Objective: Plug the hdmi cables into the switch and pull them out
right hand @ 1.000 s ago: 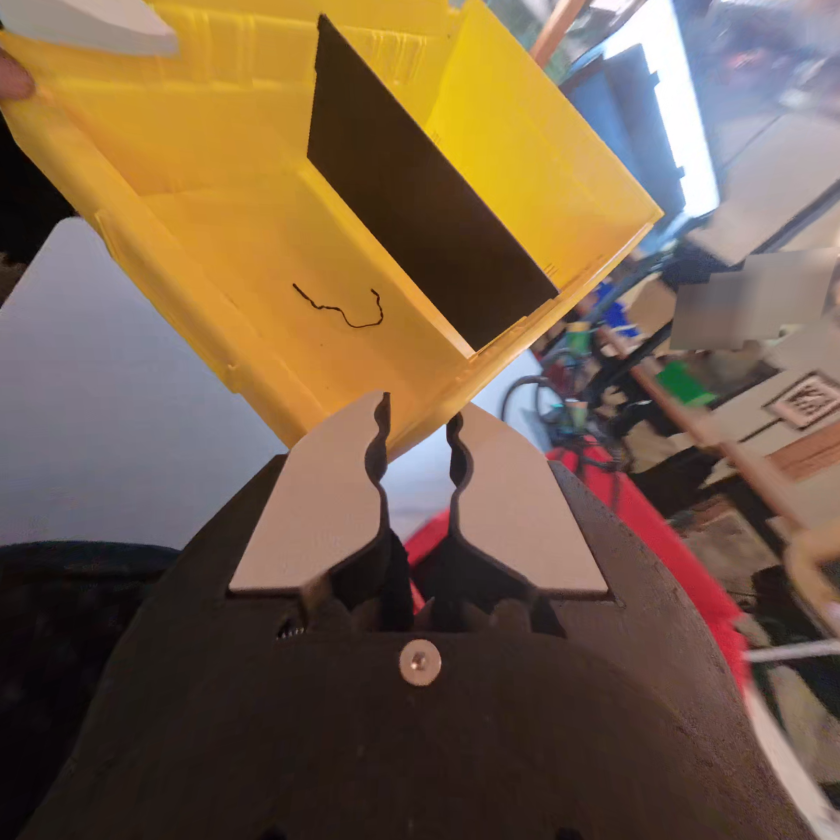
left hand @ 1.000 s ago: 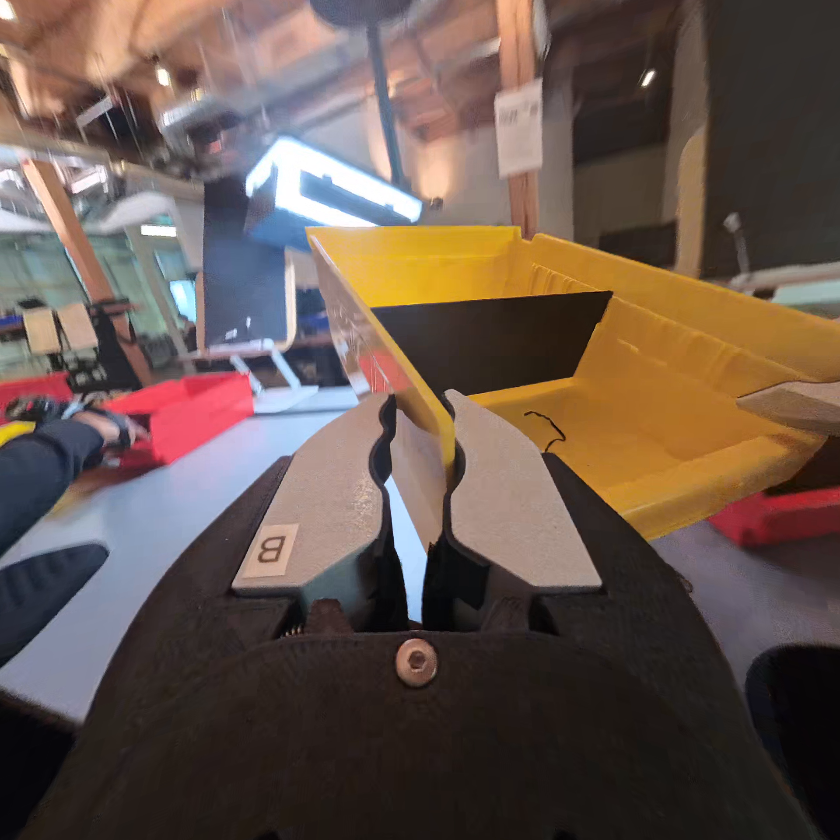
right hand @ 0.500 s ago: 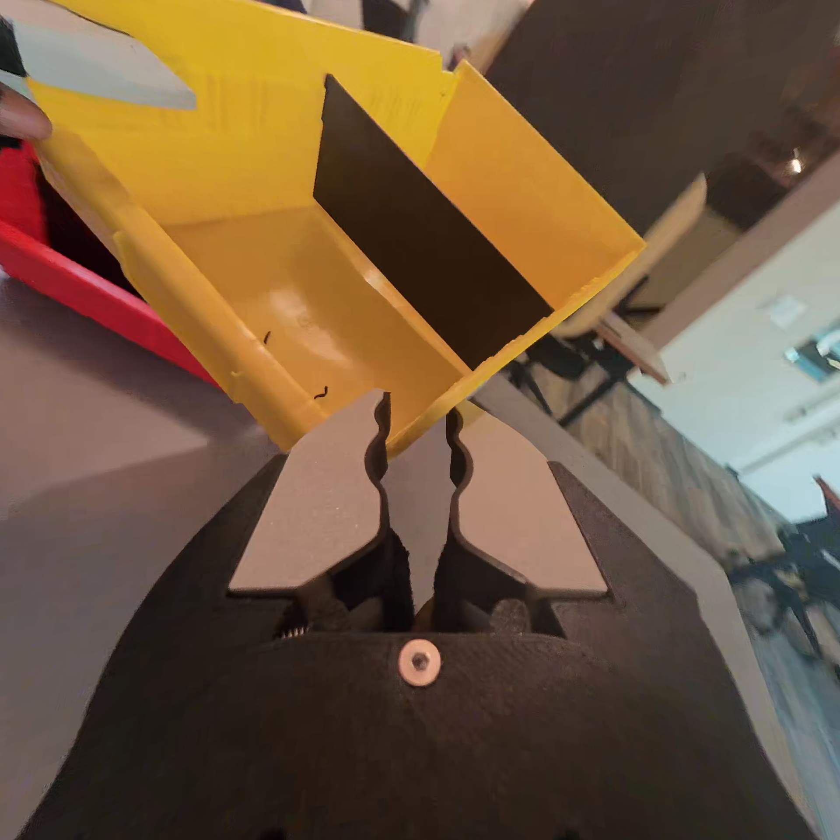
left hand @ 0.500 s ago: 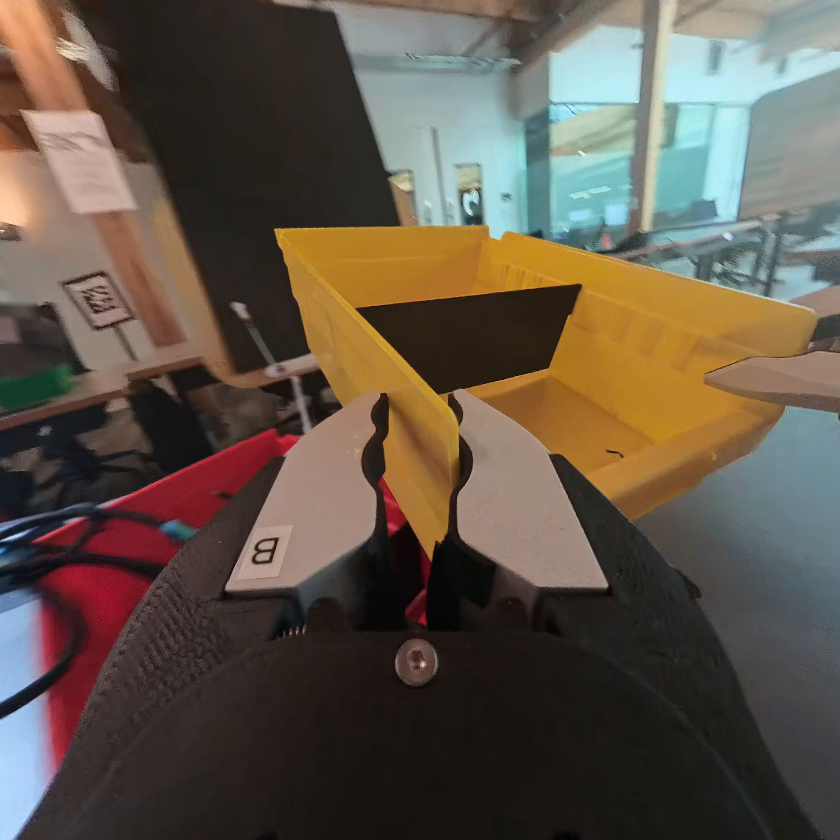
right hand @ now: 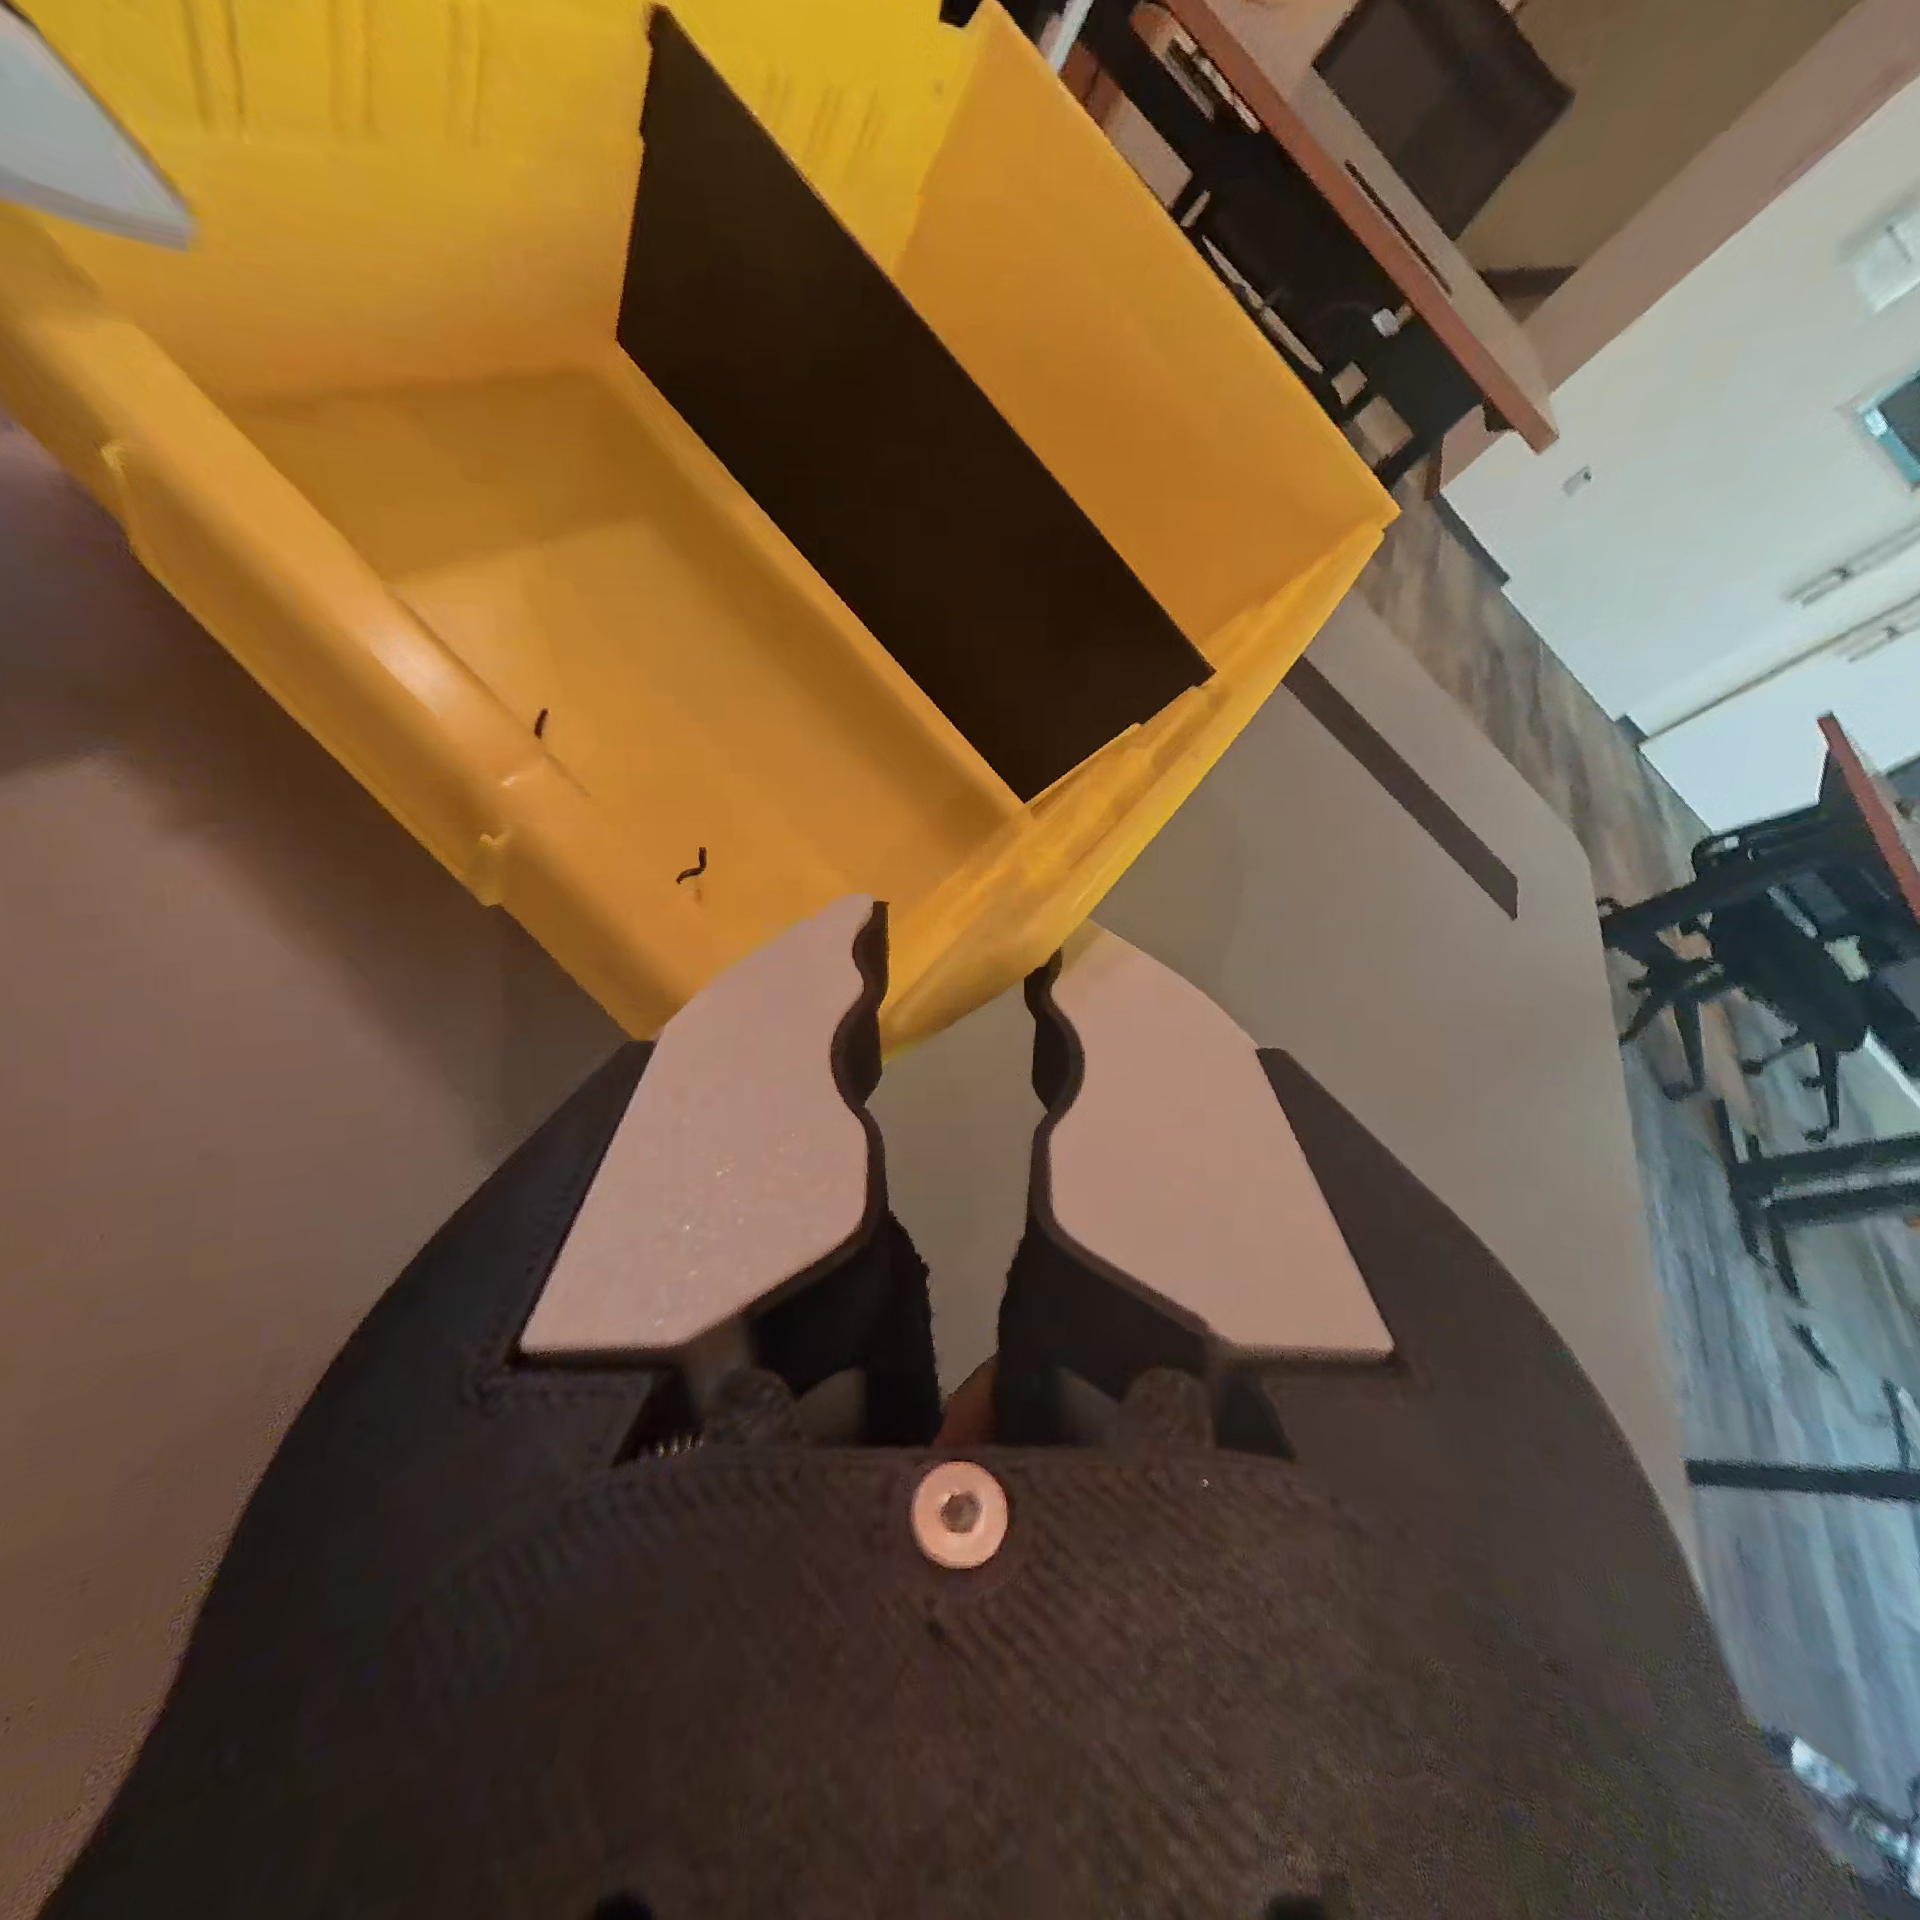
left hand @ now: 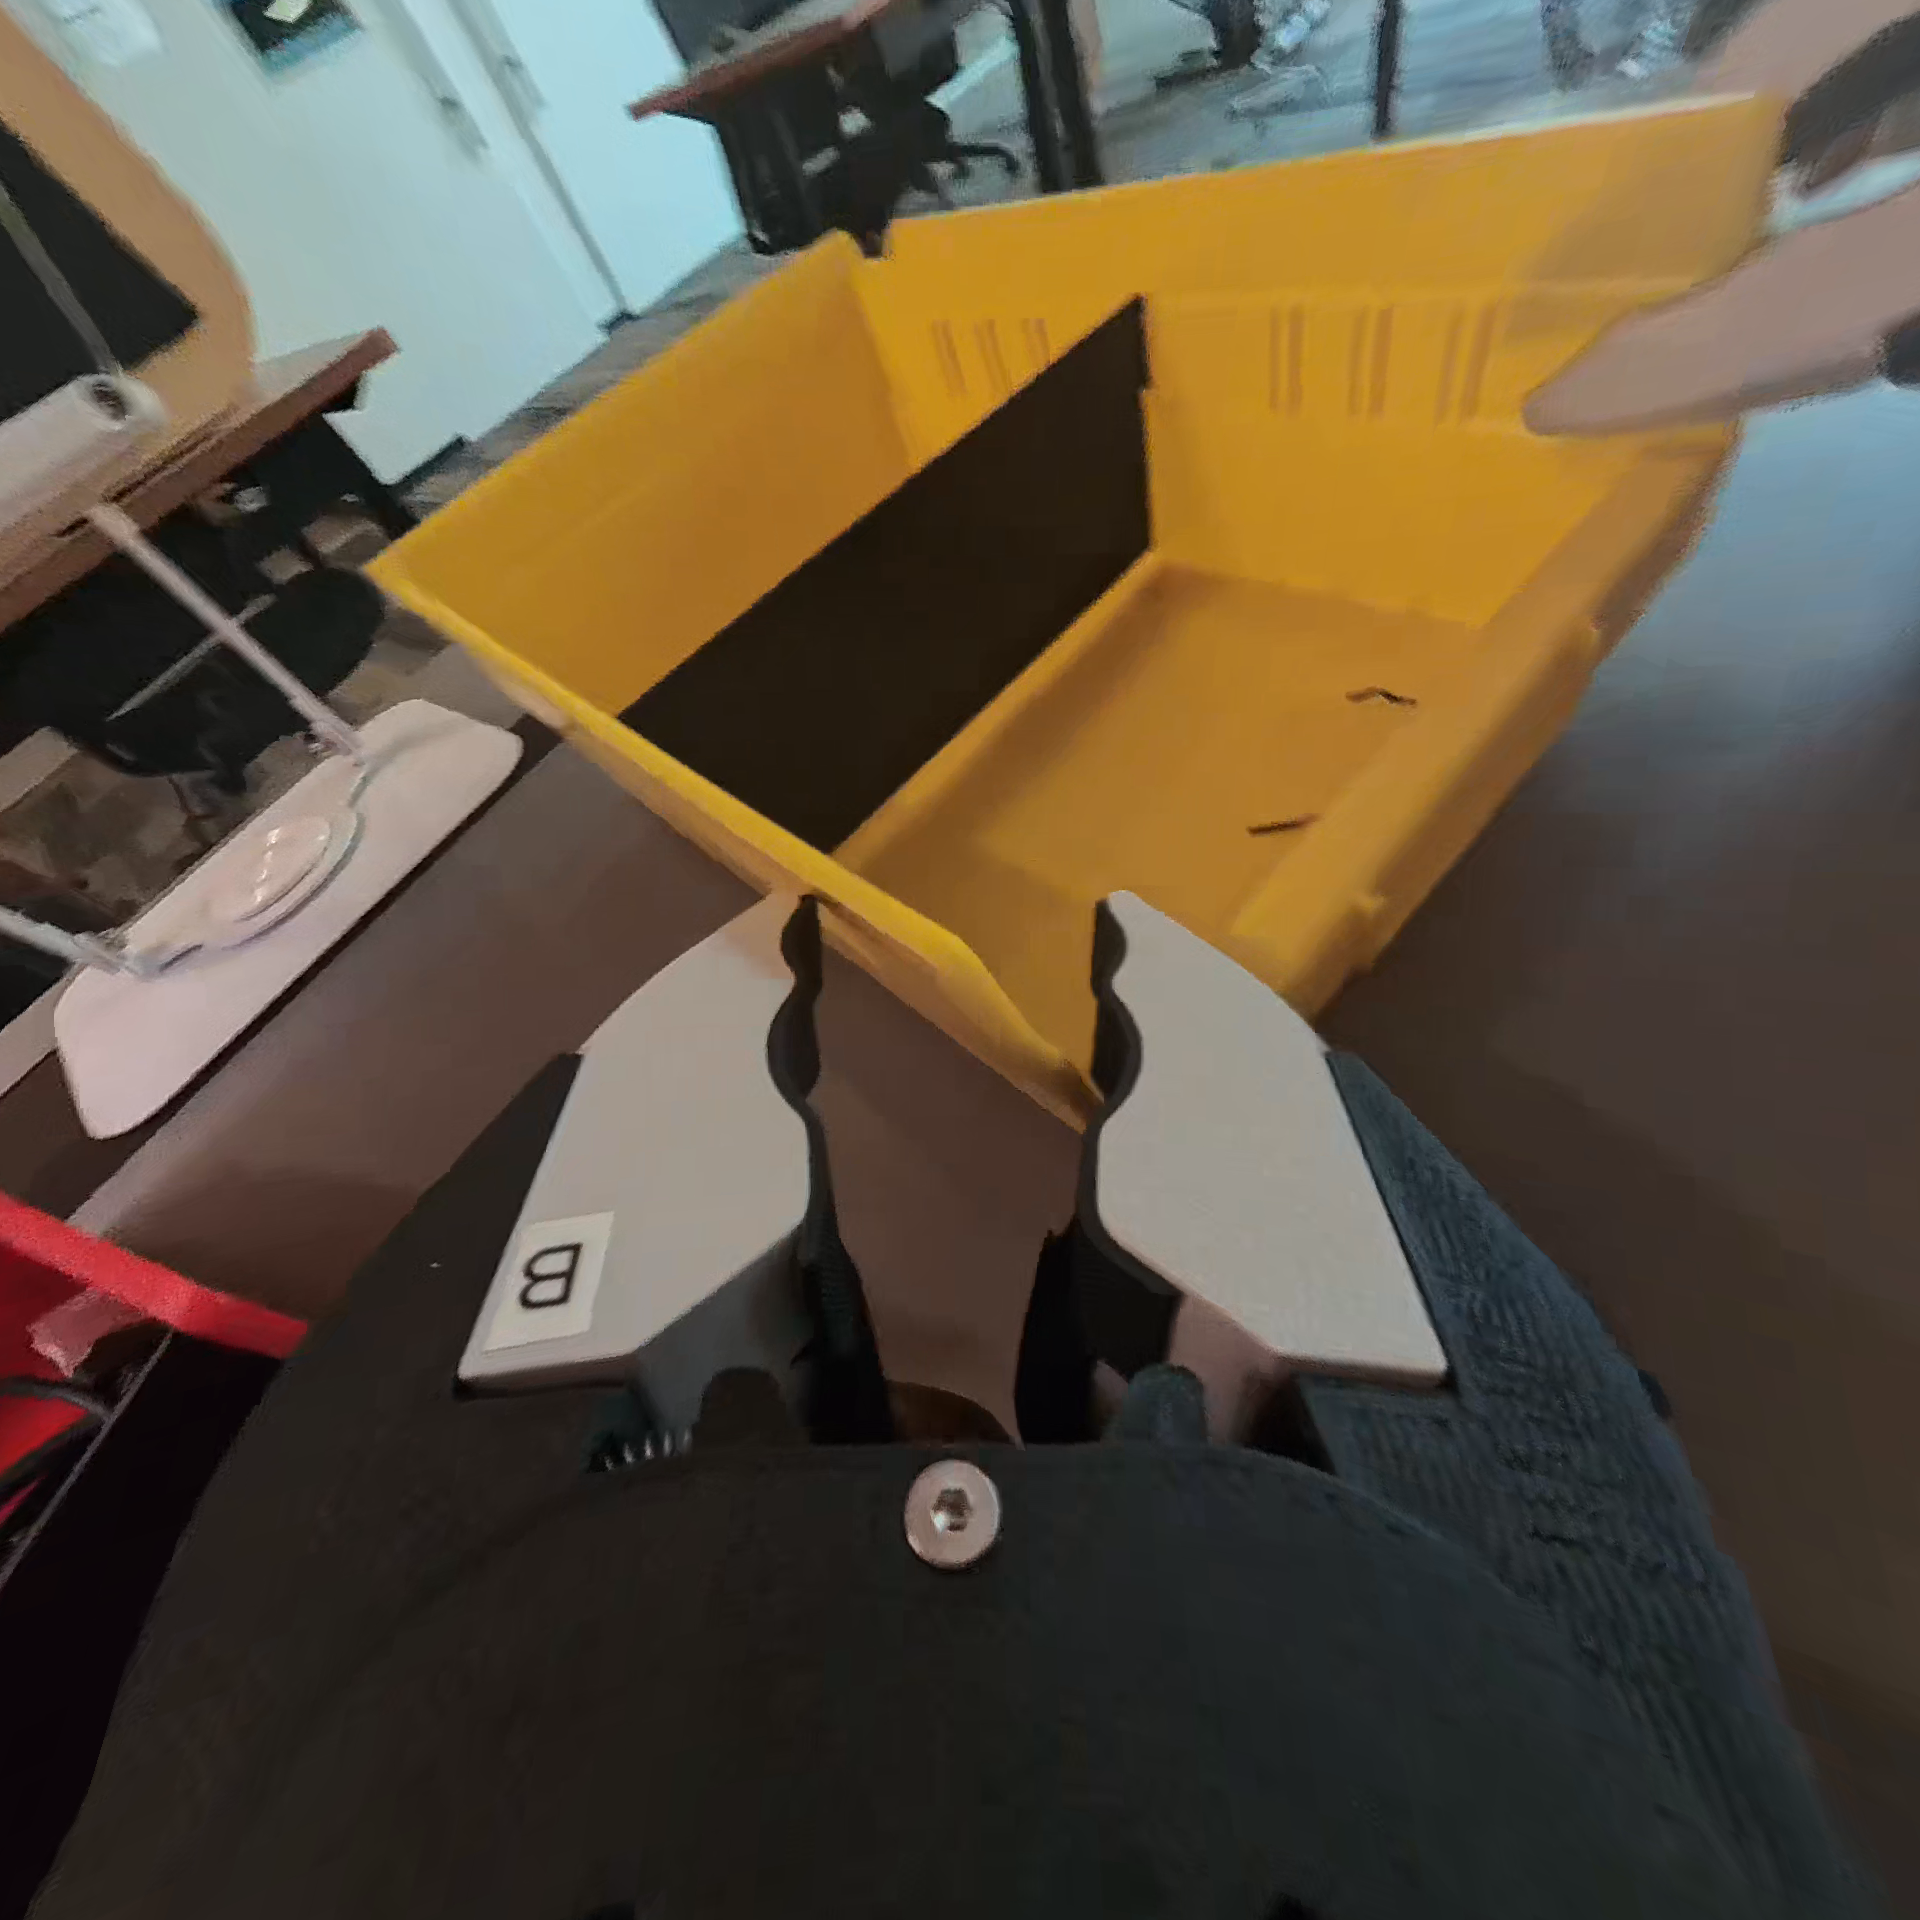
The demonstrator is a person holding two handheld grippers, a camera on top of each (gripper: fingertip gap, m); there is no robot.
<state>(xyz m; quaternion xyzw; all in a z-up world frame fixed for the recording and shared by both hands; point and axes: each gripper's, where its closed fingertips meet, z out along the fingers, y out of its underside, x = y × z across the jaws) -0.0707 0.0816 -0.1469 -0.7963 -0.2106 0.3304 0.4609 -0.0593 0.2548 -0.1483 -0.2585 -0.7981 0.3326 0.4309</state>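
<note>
No HDMI cable or switch shows in either view. A yellow plastic bin (left hand: 1195, 727) with a black divider (left hand: 914, 644) lies low on the dark table. It holds only a few small black scraps (left hand: 1377, 696). My left gripper (left hand: 951, 914) is open, and the bin's near corner wall lies loose between its fingers. My right gripper (right hand: 961, 935) is shut on the bin's (right hand: 623, 623) corner rim at the opposite end. One of its fingers (left hand: 1714, 343) shows at the top right of the left wrist view.
A red bin (left hand: 104, 1299) sits at my lower left. A white stand base (left hand: 260, 883) with a thin rod rests on the table to the left. The table's edge (right hand: 1558, 1039) runs along the right, with floor, desks and office chairs (right hand: 1787, 987) beyond.
Both grippers swung the yellow bin round and down toward the dark table. My left gripper's jaws have opened and let go of the bin wall. The right gripper keeps its hold.
</note>
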